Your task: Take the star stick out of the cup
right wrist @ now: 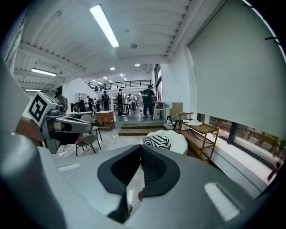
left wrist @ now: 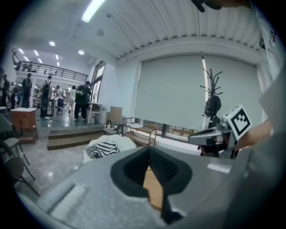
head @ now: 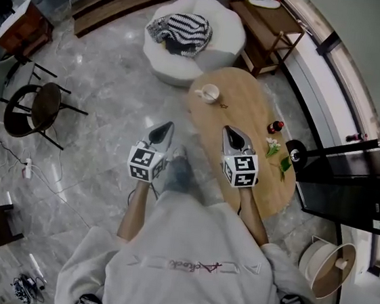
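Observation:
A pale cup (head: 209, 93) stands at the far end of the oval wooden table (head: 249, 114). A small thin thing (head: 221, 105) lies beside the cup; I cannot tell whether it is the star stick. My left gripper (head: 168, 125) is over the floor just left of the table, jaws shut and empty. Over the table's near half, my right gripper (head: 228, 129) looks shut with nothing in it. Both point toward the cup, well short of it. In the left gripper view the jaws (left wrist: 149, 150) meet at their tips, and likewise in the right gripper view (right wrist: 141, 148).
A small red and black object (head: 274, 127), a flower sprig (head: 274, 149) and a black round thing (head: 295, 153) lie along the table's right edge. Beyond the table, a white pouf (head: 224, 29) carries a striped cloth (head: 182, 30). A black chair (head: 42, 105) stands left, a dark stand (head: 347, 179) right.

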`<action>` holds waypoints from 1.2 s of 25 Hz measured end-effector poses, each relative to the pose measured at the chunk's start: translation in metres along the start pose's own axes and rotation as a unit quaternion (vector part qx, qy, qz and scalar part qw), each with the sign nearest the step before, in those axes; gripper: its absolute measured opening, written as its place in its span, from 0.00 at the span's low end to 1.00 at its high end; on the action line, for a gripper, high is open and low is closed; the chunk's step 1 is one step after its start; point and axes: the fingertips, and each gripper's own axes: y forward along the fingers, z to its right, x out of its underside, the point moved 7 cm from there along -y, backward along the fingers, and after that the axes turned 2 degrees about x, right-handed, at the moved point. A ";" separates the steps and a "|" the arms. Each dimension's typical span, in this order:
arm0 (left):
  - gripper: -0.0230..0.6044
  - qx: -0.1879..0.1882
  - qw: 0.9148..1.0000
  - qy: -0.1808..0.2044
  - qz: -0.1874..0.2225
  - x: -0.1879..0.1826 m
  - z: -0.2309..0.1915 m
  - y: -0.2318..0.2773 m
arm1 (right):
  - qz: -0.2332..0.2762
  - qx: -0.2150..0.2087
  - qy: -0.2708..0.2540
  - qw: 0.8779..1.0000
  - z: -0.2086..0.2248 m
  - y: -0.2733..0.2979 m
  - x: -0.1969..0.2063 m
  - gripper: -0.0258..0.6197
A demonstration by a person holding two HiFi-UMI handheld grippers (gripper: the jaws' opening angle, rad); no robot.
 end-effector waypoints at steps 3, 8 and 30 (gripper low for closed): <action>0.04 0.006 1.000 -0.001 -0.002 -0.022 -0.028 0.027 | -0.003 0.009 0.004 1.000 0.013 0.031 -0.020 0.04; 0.04 0.021 1.000 0.011 -0.007 -0.042 -0.076 0.068 | 0.000 0.022 0.013 1.000 0.032 0.085 -0.052 0.04; 0.04 0.061 0.998 0.013 -0.030 -0.095 -0.231 0.193 | -0.011 0.084 0.031 0.996 0.085 0.242 -0.119 0.04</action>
